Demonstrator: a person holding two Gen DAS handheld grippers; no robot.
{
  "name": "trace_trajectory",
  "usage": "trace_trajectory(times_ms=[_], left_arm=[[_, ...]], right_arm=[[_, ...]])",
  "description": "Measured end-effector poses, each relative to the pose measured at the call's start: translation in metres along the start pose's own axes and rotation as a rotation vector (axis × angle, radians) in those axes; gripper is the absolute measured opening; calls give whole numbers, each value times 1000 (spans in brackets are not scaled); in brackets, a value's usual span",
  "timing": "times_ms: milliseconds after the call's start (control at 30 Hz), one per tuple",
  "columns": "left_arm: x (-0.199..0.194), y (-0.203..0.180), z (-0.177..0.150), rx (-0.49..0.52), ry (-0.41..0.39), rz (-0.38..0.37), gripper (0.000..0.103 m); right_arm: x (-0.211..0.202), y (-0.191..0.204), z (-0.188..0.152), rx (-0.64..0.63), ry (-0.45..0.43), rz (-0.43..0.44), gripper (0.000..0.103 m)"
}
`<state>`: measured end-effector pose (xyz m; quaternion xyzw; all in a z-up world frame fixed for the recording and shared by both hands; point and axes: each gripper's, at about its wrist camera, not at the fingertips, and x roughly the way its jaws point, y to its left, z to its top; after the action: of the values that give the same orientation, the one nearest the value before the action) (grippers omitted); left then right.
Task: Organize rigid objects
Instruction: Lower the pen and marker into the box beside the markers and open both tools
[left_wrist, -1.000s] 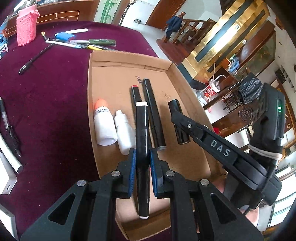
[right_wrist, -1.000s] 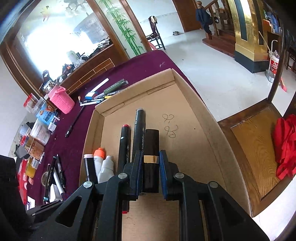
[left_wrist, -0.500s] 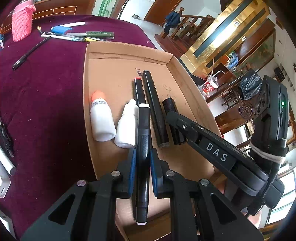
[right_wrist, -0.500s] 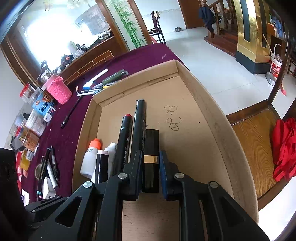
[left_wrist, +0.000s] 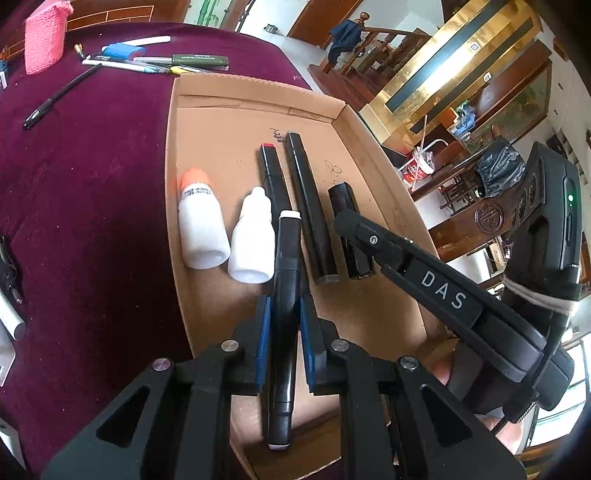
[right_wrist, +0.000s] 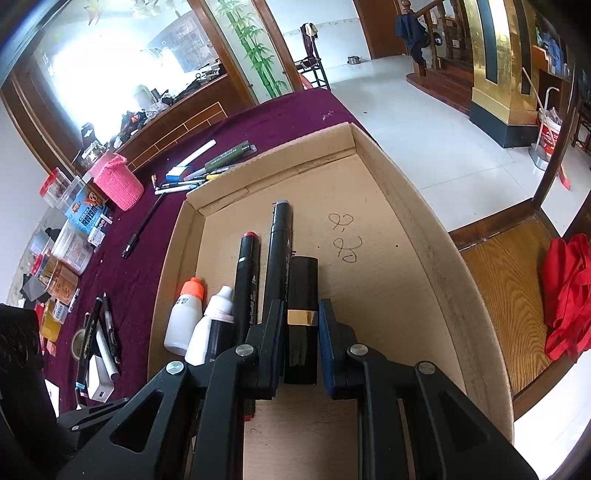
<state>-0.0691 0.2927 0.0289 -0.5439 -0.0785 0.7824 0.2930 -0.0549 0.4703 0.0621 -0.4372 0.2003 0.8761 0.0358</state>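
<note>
Markers, small bottles and a stubby black tube lay side by side in the cardboard tray, all pointing toward its far wall, apparently so they packed as one neat row. The left hand-held gripper was clenched on a black white-tipped marker, held parallel to that row and seemingly just above it, at about 6 o'clock from the red-tipped marker; judging by the alignment, it was being slotted between the white dropper bottle and the long black marker. The orange-capped bottle lay at the row's 9 o'clock end. At the 3 o'clock end, the right hand-held gripper straddled the gold-banded black tube; whether its blue pads pressed the tube or stood just off it could not be told. Beyond the tray, toward 11 o'clock on the maroon-covered counter, loose pens and a pink knitted holder remained unsorted.
</note>
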Motion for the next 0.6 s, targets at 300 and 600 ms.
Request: trace_trajectory(times_ms=[300,600], left_arm=[[-12,-6,0,37,-44,21,13],[-31,-6,-1,50,-70,22,13]], right_arm=[[-2,0,0,13,-19,5,17],[-9,3,2,10,-55,31,17]])
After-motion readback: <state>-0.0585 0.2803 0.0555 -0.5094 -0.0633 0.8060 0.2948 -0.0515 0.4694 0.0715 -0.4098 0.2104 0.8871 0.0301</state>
